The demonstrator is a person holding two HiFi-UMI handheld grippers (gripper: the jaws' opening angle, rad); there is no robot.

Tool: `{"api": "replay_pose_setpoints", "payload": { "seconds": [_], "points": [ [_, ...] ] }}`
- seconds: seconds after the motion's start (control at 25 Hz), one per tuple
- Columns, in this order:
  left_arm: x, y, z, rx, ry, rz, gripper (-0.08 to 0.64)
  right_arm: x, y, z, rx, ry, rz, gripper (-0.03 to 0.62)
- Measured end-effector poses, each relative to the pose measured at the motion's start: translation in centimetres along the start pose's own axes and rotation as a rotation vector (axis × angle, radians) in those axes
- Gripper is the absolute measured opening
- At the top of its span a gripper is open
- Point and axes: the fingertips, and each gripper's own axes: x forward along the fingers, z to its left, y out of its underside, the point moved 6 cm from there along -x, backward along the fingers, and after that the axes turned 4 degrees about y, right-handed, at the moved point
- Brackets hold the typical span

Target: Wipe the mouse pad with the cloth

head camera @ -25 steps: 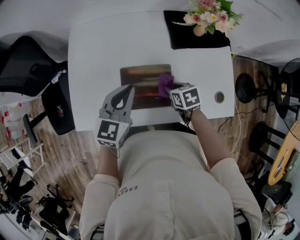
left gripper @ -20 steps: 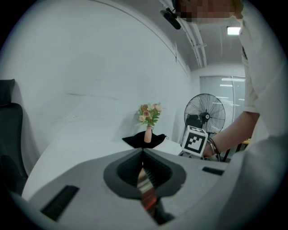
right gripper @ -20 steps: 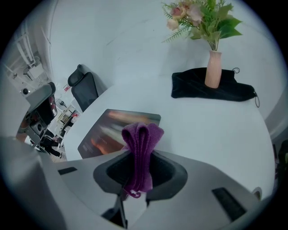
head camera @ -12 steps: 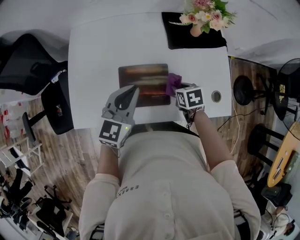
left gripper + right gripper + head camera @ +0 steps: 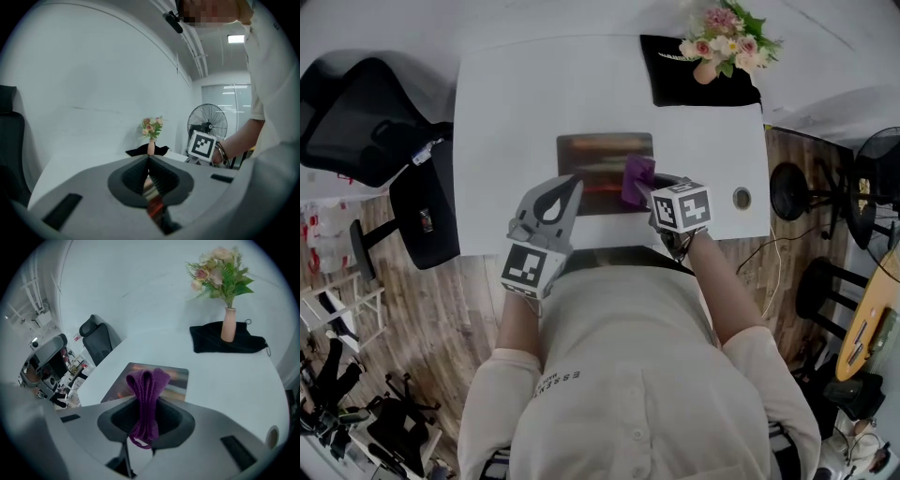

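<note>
Right gripper clamped on folded purple cloth, above mouse pad near right part, left gripper jaws closed together, empty, over pad's left edge.

We list: pad mid-tabletop; cloth at its right edge; vase on fabric, far right corner; chair left.

Well ahead of the right claw, a flower vase (upright) stands on a black cloth; a black chair sits far left.
</note>
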Motion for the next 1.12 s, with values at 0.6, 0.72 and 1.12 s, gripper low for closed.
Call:
{"api": "replay_pose_setpoints", "payload": {
  "seconds": [0.6, 0.72, 1.12],
  "points": [
    [-8.9, 2.8, 5.3, -0.047, -0.028, 0.007, 0.002, 7.4, 0.2, 13.2, -0.076, -0.141, 0.086, 0.098],
    [-9.9, 3.1, 6.2, -0.054, -0.041, 0.006, 0.002, 8.4, 0.2, 14.7, -0.076, -0.146, 0.094, 0.1],
    [-10.4, 2.9, 7.7, -0.053, -0.02, -0.013, 0.002, 9.5, 0.5, 14.9, -0.076, -0.107, 0.103, 0.1]
  ]
}}
